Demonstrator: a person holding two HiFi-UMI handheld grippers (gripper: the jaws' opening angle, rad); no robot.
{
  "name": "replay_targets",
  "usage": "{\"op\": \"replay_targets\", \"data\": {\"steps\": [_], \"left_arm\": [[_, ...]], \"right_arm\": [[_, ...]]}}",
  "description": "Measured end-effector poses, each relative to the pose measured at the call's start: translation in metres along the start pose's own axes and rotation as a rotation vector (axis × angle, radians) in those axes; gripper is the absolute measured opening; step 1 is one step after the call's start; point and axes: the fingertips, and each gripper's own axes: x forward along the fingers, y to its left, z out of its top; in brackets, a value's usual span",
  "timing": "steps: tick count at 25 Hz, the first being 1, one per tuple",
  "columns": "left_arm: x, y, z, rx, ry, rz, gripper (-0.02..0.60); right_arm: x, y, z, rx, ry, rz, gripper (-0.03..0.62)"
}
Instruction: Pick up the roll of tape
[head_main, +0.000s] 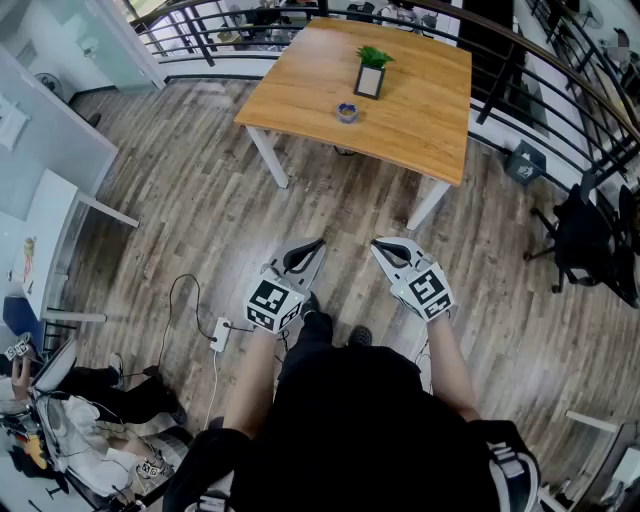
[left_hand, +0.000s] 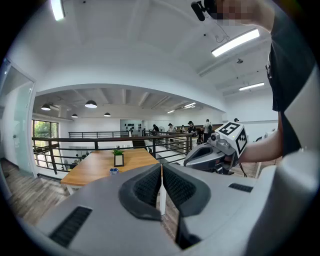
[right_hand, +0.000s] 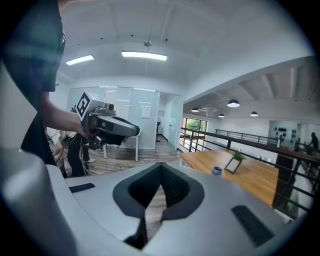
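Roll of tape (head_main: 347, 112) on wooden table (head_main: 420, 110)

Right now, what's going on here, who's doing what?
A person stands on the wood floor with a gripper in each hand, facing a wooden table but some way short of it. The left gripper and the right gripper are both shut and empty, held out in front side by side. The small blue roll of tape sits on the table near a potted plant. Neither gripper has reached it, so the pick-up has not yet started.
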Motion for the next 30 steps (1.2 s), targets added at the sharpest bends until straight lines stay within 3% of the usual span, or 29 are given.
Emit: {"op": "replay_targets", "data": {"steps": [8,15,24,30], "left_arm": [[0.008,-0.016,-0.017,-0.023,0.058,-0.052,0.021],[0.009,-0.036,-0.01,-0.04,0.029,-0.121,0.02],[0.006,-0.026,-0.011,-0.023,0.011,-0.037,0.021],[0.012,-0.031,-0.009,-0.031,-0.009,-0.037,0.023]], "right_arm": [[-0.001,0.007,0.004,-0.024,-0.024,0.008,0.006],[-0.01,0.003,-0.003,-0.048,-0.012,-0.008,0.008],[-0.017,-0.004,-0.009,-0.023,-0.021,-0.042,0.008],[-0.023,-0.008,-0.011,-0.026,-0.035,-0.035,0.008]]}}
